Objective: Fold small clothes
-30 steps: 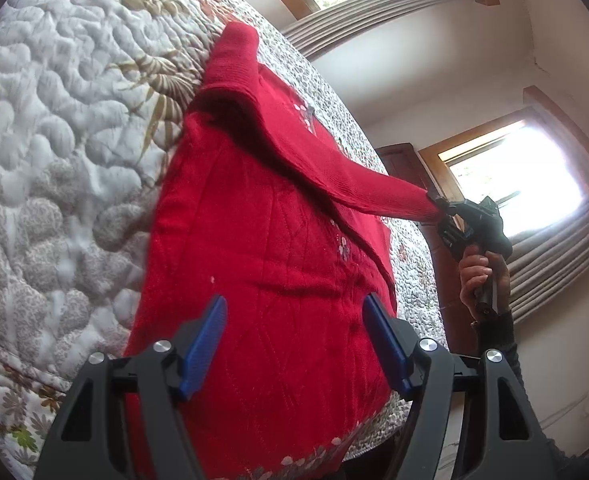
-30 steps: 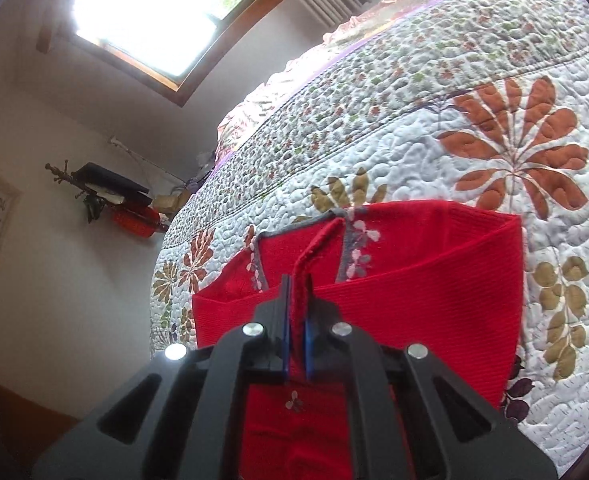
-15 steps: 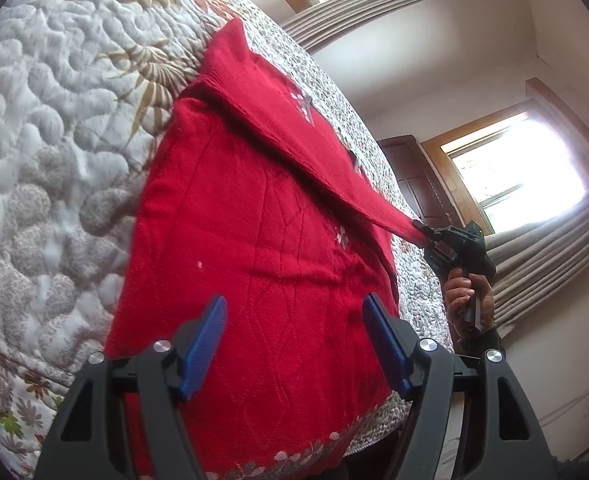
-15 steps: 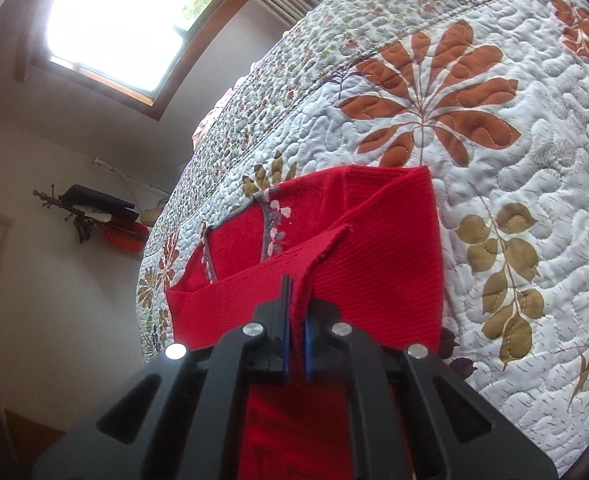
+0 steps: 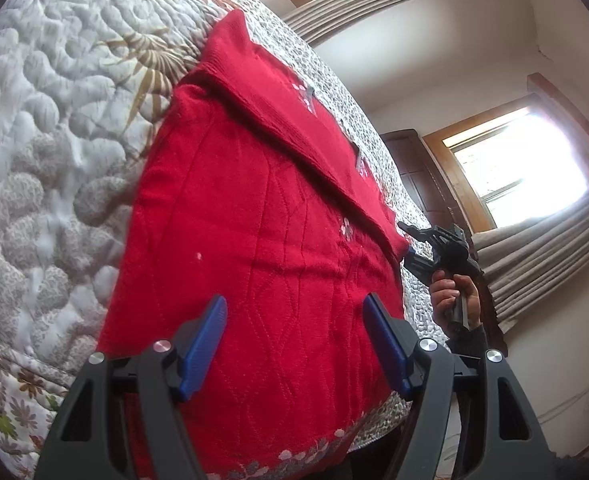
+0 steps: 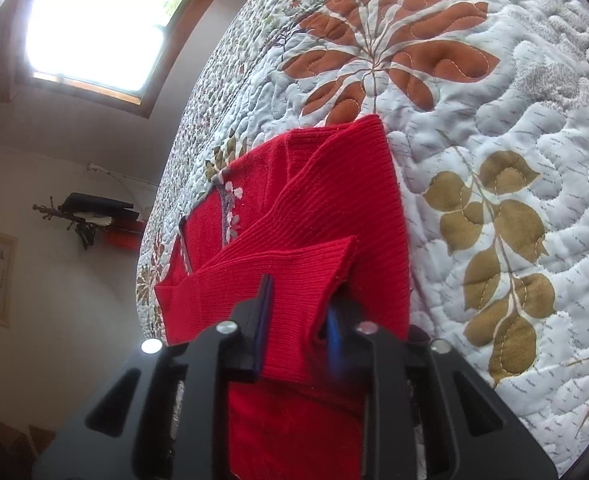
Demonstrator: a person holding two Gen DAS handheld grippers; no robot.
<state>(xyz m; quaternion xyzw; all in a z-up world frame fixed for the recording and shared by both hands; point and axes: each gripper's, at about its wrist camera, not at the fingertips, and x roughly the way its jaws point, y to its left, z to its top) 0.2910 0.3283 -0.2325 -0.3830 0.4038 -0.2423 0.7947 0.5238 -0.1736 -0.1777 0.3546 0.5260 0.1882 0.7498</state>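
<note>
The red sweater (image 5: pixel 262 248) lies flat on the quilted bed (image 5: pixel 54 152). Its sleeve cuff (image 6: pixel 294 280) sits between the parted fingers of the right gripper (image 6: pixel 298 312), at 3 o'clock. The left gripper (image 5: pixel 294 344) hovers spread, grasping nothing.

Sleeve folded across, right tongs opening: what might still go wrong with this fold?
1. The sleeve cuff still lies between the opened fingers of the right tongs; pulling back carelessly may drag it off the red sweater.
2. The sweater's hem sits near the edge of the quilt, so a tug might slide it off.
3. The left tongs hang open above the body, pinning nothing; the fold may shift.
</note>
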